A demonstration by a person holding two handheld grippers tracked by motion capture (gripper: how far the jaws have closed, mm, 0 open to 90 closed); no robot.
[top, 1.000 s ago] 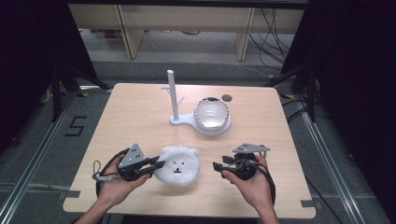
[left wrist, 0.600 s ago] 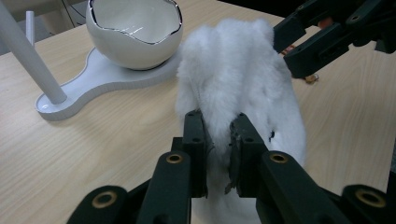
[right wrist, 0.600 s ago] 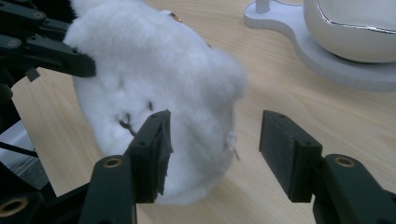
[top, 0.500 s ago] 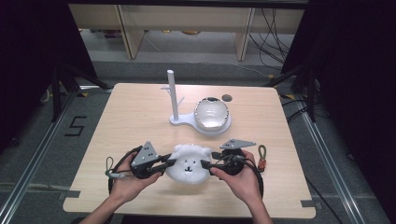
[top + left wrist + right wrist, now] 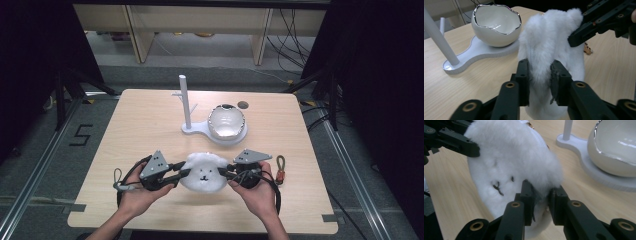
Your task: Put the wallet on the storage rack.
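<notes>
Jaws of left gripper [image 5: 539, 75] pinching one edge of white fluffy pouch [image 5: 202, 172], having just opened a little yet pressed into the fur. Jaws of right gripper [image 5: 540, 195] clamped on the opposite edge, having just closed. Pouch held between both, face with dark stitched eyes upward, at near edge of wooden table [image 5: 145, 120]. Beyond, well apart: white stand [image 5: 186, 100] with upright post, holding egg-shaped bowl [image 5: 226, 121].

White fluffy face pouch [image 5: 203, 173], near table edge
</notes>
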